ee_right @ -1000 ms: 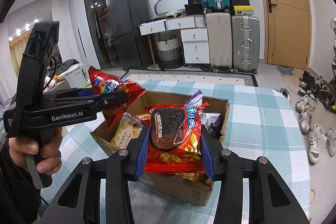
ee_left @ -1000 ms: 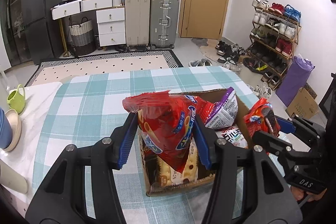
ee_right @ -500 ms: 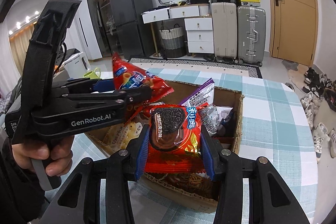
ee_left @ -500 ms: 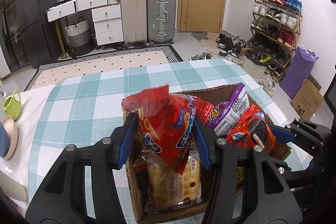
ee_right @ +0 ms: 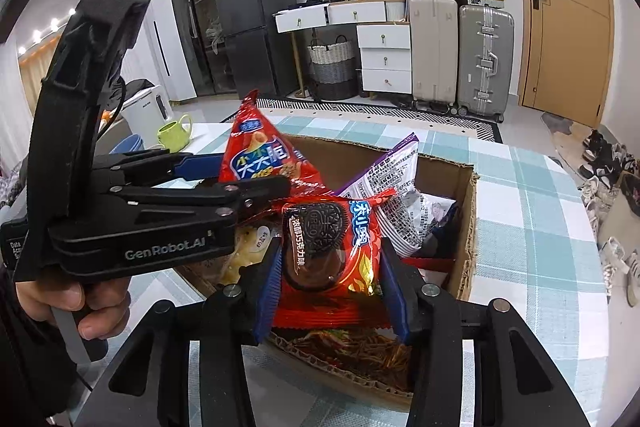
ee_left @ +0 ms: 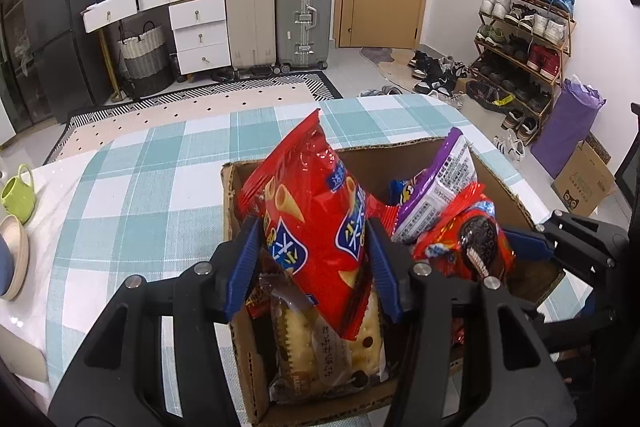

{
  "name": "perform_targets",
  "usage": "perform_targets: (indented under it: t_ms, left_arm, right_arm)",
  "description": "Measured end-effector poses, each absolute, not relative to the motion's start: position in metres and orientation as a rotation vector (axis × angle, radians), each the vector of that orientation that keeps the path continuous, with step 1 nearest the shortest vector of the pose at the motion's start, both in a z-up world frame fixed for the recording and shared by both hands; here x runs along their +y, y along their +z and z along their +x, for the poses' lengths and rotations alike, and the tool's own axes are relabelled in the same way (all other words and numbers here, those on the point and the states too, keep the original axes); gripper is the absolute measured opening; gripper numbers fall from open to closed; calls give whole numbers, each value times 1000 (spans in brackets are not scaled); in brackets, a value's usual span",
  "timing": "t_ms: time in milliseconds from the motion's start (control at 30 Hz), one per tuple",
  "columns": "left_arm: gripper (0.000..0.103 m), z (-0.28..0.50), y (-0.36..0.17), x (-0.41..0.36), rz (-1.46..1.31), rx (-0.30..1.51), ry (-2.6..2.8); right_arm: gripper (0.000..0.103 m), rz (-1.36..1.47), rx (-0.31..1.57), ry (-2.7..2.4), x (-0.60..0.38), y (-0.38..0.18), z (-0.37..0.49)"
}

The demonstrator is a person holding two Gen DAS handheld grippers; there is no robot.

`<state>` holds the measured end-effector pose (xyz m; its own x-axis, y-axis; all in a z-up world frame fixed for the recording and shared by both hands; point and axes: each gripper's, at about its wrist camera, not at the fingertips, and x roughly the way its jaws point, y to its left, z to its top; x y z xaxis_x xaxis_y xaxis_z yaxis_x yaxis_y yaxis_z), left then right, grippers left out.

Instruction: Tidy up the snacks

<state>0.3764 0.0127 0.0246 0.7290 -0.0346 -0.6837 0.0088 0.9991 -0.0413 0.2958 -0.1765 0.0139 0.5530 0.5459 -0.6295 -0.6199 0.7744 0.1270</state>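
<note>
- Left gripper [ee_left: 314,263]: clamped on a red foil bag of cone-shaped corn snacks [ee_left: 312,223], blue pads pressing both sides; bag upright, low end down among the contents at the left side of the open brown cardboard box [ee_left: 229,211].
- Right gripper [ee_right: 330,277]: closed on a red foil pack with a dark chocolate sandwich-cookie picture [ee_right: 328,251]; pack upright, just above the near edge of the box, over a noodle-print packet [ee_right: 352,351].
- Already in the box: purple-and-white foil pouch [ee_left: 440,187] leaning near the middle, clear-wrapped pale biscuit pack with chocolate chips [ee_left: 332,343] lying flat under the corn-snack bag, plus a few more wrappers too buried to identify.
- Box on the teal-and-white checked tablecloth [ee_left: 132,195]; no loose snacks visible on the cloth in either view.
- Off-task items at table edge: lime-green mug [ee_left: 16,191], stacked bowls [ee_left: 12,263].
- Progress judgement: late stage. Most snacks boxed, two last packs in hand and positioned over/inside the box.
- Left to do: seat both packs, release, withdraw. Box crowded, so likely need to wedge them upright beside the purple pouch.
- Risk: grippers very close together, possible clash or snagged foil on release.
</note>
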Motion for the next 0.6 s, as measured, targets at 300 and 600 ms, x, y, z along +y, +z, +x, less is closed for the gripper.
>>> perform_targets:
  t_ms: [300, 600]
  left_arm:
    - [53, 363, 24, 20, -40, 766, -36]
    - [84, 331, 42, 24, -73, 709, -28]
  right_arm:
    - [77, -115, 657, 659, -187, 26, 283]
    - [102, -41, 600, 600, -221, 41, 268]
